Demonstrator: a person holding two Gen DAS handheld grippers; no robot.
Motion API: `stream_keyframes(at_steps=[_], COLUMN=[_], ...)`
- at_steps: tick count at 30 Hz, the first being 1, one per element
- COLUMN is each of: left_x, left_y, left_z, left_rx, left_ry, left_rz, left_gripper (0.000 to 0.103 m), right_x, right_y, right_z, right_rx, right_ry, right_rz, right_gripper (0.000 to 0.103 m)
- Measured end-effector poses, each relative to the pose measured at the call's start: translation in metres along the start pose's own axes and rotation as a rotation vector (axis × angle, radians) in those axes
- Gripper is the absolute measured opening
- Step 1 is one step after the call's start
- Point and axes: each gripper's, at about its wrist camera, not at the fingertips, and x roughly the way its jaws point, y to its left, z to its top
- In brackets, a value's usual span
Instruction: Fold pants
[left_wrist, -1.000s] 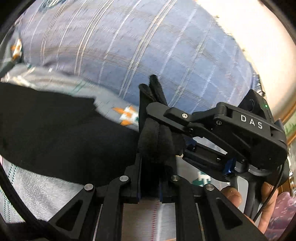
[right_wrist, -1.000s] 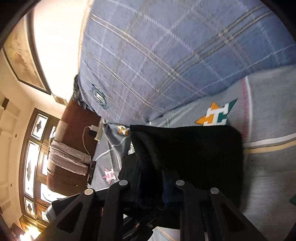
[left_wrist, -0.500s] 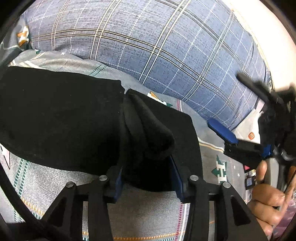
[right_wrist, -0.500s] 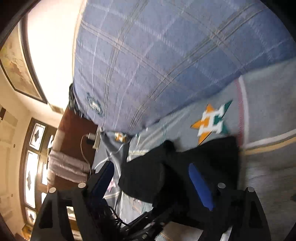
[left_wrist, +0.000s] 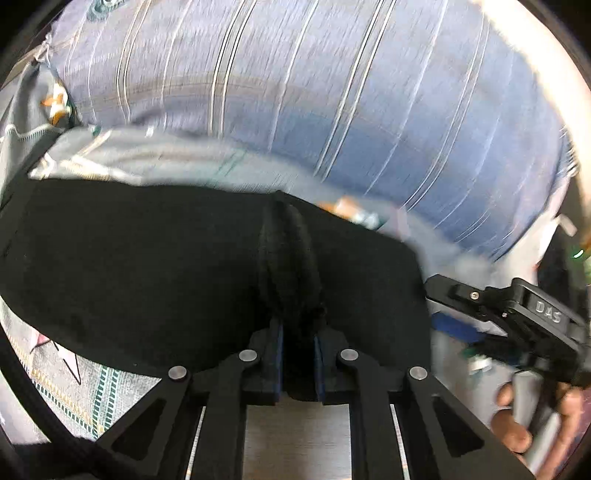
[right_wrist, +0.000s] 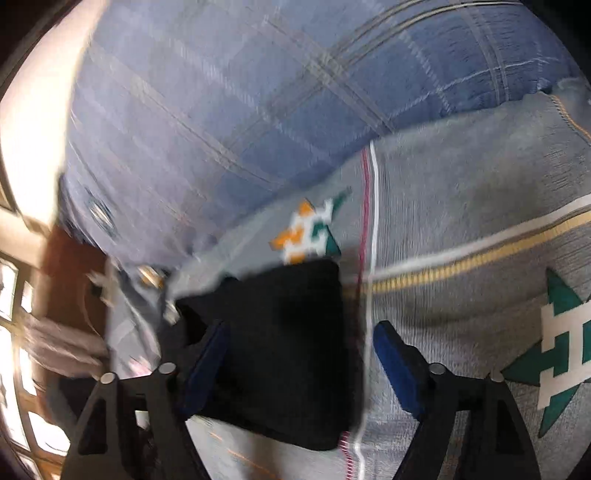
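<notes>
Pants: black soft-fabric pants (left_wrist: 155, 266) lie folded flat on the grey patterned bedcover (right_wrist: 461, 206), directly ahead of both claws.
Left claw: left gripper (left_wrist: 297, 332) has its blue-padded jaws pressed together, pinching a raised ridge of the black fabric that stands up between them.
Right claw: right gripper (right_wrist: 301, 363) is spread wide; its jaws have just been closing a little, and the pants' edge sits between them with no pad pressing on it.
Beyond the claws: blue plaid pillow (left_wrist: 332, 110) lies past the pants.
Hand: a person's hand (left_wrist: 535, 421) grips the right gripper's handle.
</notes>
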Motion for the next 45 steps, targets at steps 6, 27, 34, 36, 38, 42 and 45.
stream_keyframes(at_steps=[6, 27, 34, 36, 38, 42, 45], left_x=[-0.008, -0.086, -0.076, -0.067, -0.072, -0.063, -0.063], left_y=[-0.001, 0.222, 0.264, 0.268, 0.267, 0.267, 0.262], left_z=[-0.011, 0.005, 0.000, -0.001, 0.004, 0.008, 0.011], left_rx=[0.047, -0.492, -0.611, -0.625, -0.624, -0.621, -0.601], left_ry=[-0.034, 0.021, 0.048, 0.048, 0.003, -0.012, -0.036], left_rz=[0.035, -0.106, -0.068, -0.069, -0.054, -0.036, -0.006], left_gripper=[0.018, 0.068, 0.068, 0.066, 0.060, 0.055, 0.055], right_x=[0.023, 0.039, 0.086, 0.091, 0.097, 0.106, 0.108], right_y=[0.020, 0.166, 0.199, 0.203, 0.201, 0.191, 0.188], right_z=[-0.010, -0.091, -0.108, -0.110, -0.112, -0.110, -0.109], right_rx=[-0.119, -0.348, -0.401, -0.417, -0.428, -0.386, -0.380], right_ry=[0.019, -0.055, 0.012, 0.013, 0.019, 0.045, 0.052], right_rz=[-0.179, 0.110, 0.111, 0.114, 0.115, 0.124, 0.131], right_gripper=[0.074, 0.074, 0.058, 0.058, 0.058, 0.058, 0.054])
